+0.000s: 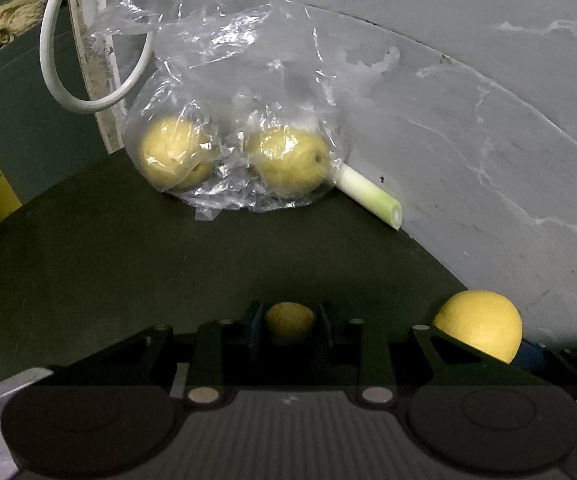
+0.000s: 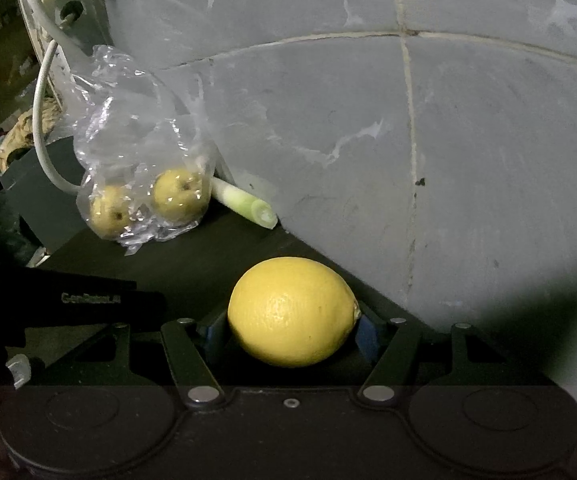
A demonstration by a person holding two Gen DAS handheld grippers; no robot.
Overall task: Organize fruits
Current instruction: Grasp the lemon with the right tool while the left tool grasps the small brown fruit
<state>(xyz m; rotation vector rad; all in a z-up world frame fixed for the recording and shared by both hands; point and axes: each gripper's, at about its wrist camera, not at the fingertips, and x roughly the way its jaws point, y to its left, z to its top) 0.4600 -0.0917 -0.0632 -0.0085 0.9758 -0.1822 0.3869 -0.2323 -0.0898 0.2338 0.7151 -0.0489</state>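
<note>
Left gripper (image 1: 290, 322) pinching small dull-yellow round fruit (image 1: 289, 321) between both fingers, low above dark green tabletop (image 1: 128, 264).

Right gripper (image 2: 292, 320) clamped on large bright-yellow lemon (image 2: 293, 311), one finger on each end, close to grey marbled wall (image 2: 468, 160).

Clear crumpled plastic bag (image 1: 224, 112) stands at back of tabletop against wall, two yellow-green round fruits (image 1: 288, 160) inside. Pale green cut stalk (image 1: 372, 196) lies just beside bag, along wall foot. White cable (image 1: 88, 96) loops left of bag.
</note>
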